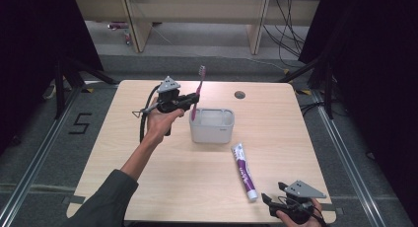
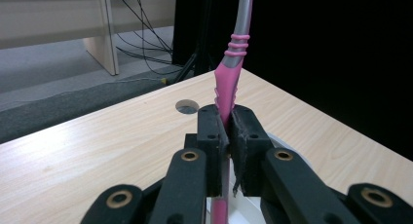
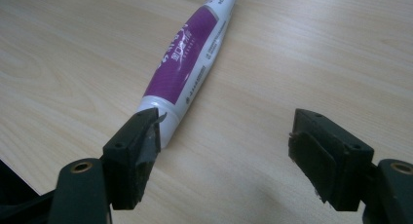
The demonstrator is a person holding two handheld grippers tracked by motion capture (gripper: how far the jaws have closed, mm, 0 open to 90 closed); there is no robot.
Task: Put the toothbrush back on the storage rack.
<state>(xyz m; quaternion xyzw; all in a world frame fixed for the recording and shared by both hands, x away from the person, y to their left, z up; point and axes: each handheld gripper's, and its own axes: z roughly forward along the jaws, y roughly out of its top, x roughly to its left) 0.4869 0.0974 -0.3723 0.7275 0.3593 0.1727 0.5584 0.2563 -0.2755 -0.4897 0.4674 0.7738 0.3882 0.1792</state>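
Observation:
My left gripper [image 1: 190, 101] is shut on a pink and grey toothbrush [image 1: 198, 91], holding it upright over the left edge of a white rectangular holder [image 1: 212, 125] at the table's middle. In the left gripper view the pink handle [image 2: 227, 90] is clamped between the two black jaws [image 2: 225, 136], with the white holder just below. A purple and white toothpaste tube [image 1: 244, 170] lies flat on the table at the front right. My right gripper [image 1: 270, 203] stands open at the front edge, just short of the tube's end [image 3: 187, 70].
A round cable hole [image 1: 240, 94] is in the tabletop behind the holder. Wooden desk legs and cables stand on the floor beyond the table. Black curtains hang on both sides.

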